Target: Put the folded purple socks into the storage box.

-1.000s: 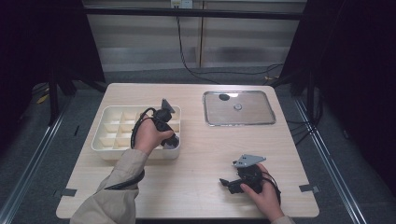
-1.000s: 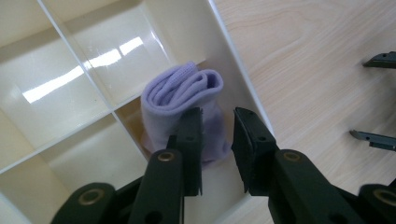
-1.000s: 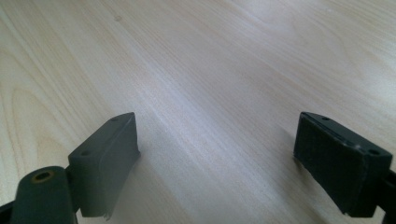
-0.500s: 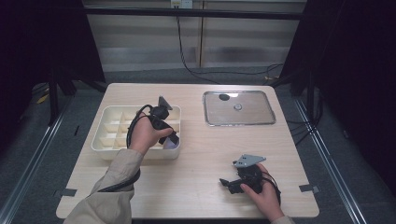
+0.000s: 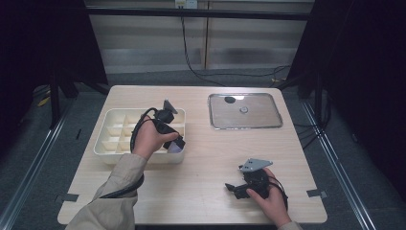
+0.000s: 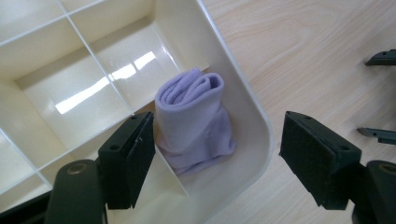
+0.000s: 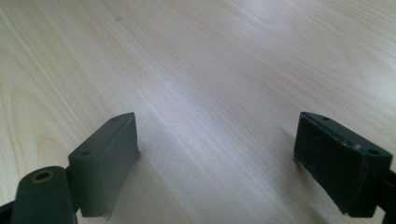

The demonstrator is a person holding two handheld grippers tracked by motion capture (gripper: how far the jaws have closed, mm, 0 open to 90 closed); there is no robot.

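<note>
A cream divided tray (image 5: 103, 149) sits on the left of the wooden table. A rolled lilac sock (image 6: 194, 121) stands in its near right corner compartment, also visible as a lilac patch (image 5: 176, 150) in the high view. My left gripper (image 5: 175, 143) hovers over that compartment, pointing down. Its jaws have just been opening and now straddle the sock (image 6: 217, 158). One pad (image 6: 133, 161) is close beside the sock and the other is well off it. My right gripper (image 5: 234, 188) rests low at the table's front right, open (image 7: 217, 158) over bare wood.
A shallow metal tray (image 5: 268, 122) lies at the back right, with a small dark object (image 5: 230, 99) and a small round piece (image 5: 243, 109) on it. The other compartments of the cream tray (image 6: 93, 88) hold nothing. The right gripper's jaw tips (image 6: 380, 58) show beyond the tray.
The left gripper's jaws have spread apart over the tray's near right corner, and the sock now stands free in the compartment. The right hand has not moved.
</note>
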